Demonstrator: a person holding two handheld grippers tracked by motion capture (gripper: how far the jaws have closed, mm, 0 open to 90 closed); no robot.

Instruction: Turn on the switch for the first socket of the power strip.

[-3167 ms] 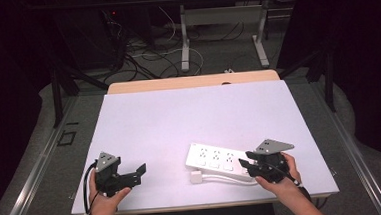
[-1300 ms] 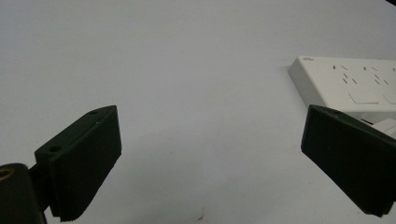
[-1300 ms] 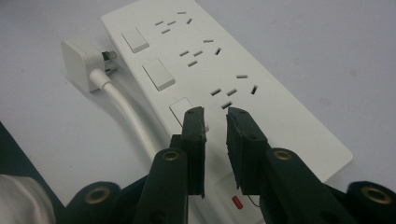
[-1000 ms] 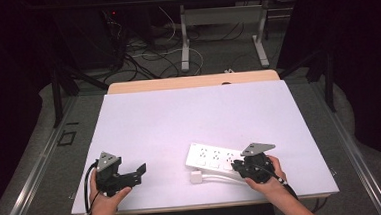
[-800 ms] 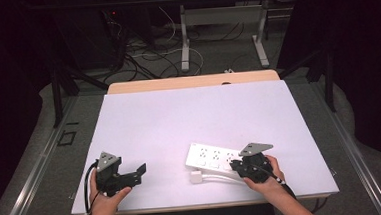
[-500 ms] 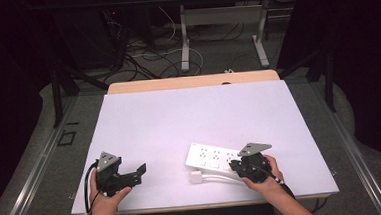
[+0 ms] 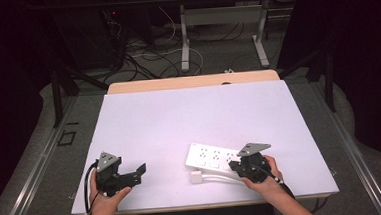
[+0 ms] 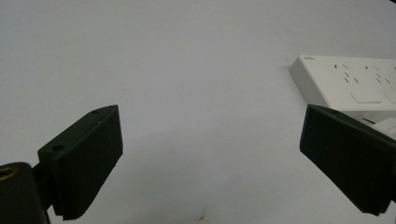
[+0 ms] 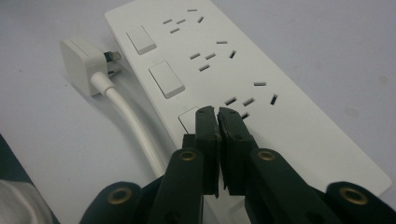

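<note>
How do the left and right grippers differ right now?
The left gripper has its jaws wide apart with nothing between them; the right gripper has its jaws shut together, having just been closing, with nothing between them. The left sits over bare table, away from the power strip; the right has its tips at the strip's nearest switch. Both are black and hand-held.

Just a plain white table (image 7: 179,123) with a white power strip (image 7: 209,156) lying flat right under the right claw (image 7: 240,168), its plug (image 7: 196,177) and cord (image 7: 223,177) just beside that claw, well apart from the left claw (image 7: 141,171).
</note>
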